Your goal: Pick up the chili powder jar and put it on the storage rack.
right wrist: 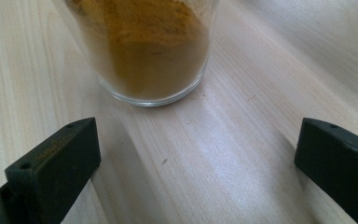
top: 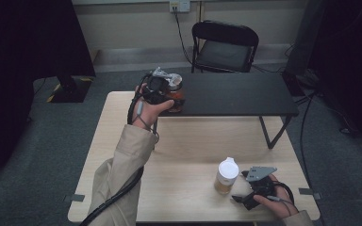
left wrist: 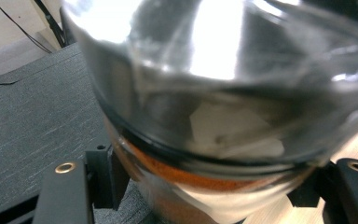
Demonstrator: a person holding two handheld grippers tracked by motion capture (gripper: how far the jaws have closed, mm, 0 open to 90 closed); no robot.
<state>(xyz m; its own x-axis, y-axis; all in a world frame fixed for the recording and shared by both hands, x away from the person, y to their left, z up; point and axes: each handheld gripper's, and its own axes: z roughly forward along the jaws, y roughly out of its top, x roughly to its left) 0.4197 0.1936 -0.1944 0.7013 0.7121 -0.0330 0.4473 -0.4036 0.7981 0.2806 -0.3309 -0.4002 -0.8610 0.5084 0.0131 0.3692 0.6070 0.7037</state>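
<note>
Near the front right corner of the pale wooden surface (top: 179, 155), my right gripper (top: 245, 197) had its fingers apart, just beside the white-lidded glass jar of yellow-brown powder (top: 226, 176). At the far left, my left gripper (top: 162, 92) clamped the clear glass jar of red-orange powder (left wrist: 205, 140) over the black raised shelf (top: 235, 96).

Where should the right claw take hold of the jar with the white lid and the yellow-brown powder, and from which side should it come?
Probably the glass body of the jar below the white lid, coming level across the table from the right claw side. The jar stands upright, its wall is round and straight, and the open jaws already face its base with a bare gap between.
</note>
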